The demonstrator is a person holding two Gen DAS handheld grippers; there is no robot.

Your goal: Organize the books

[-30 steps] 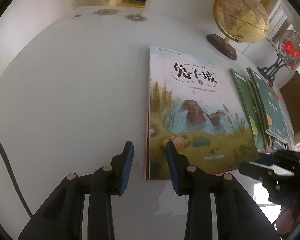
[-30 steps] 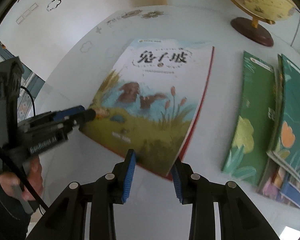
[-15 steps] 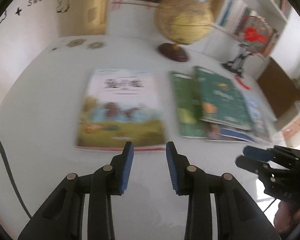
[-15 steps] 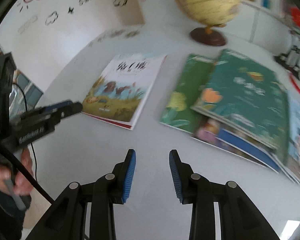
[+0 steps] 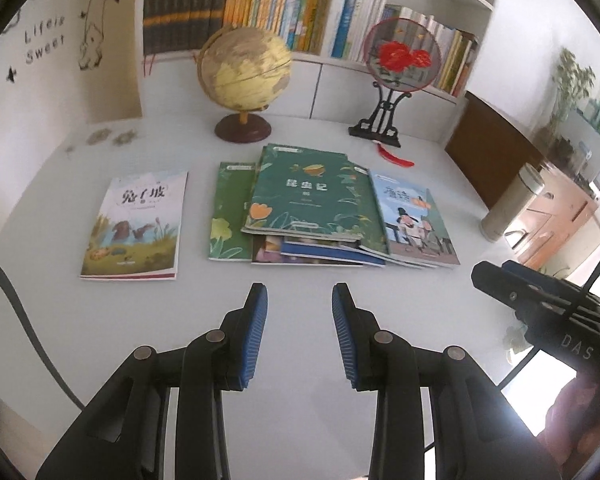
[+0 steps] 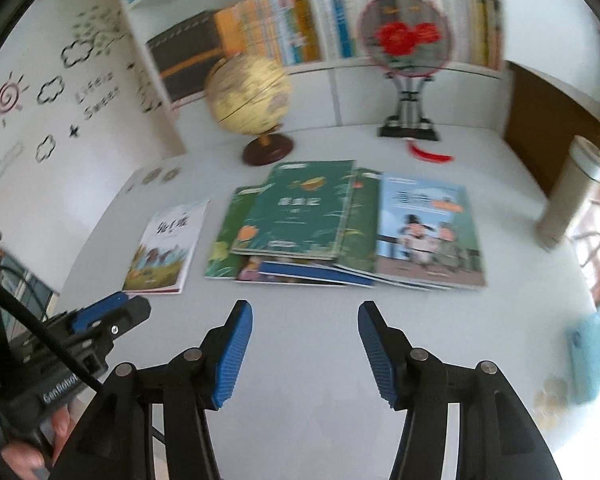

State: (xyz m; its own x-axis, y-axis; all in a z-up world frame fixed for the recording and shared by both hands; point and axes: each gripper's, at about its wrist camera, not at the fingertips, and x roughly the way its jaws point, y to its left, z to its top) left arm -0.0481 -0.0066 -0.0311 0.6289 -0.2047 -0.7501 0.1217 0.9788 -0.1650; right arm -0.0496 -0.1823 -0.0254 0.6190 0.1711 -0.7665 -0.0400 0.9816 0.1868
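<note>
Books (image 5: 312, 216) now lie flat far beyond both pulled-back empty grippers, left gripper (image 5: 299, 334) parted, right gripper (image 6: 305, 354) just opening wider.

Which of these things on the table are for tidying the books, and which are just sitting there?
For the job:
rabbit picture book
messy pile of books
left gripper
right gripper

Just sitting there:
globe
round fan on a stand
steel flask
</note>
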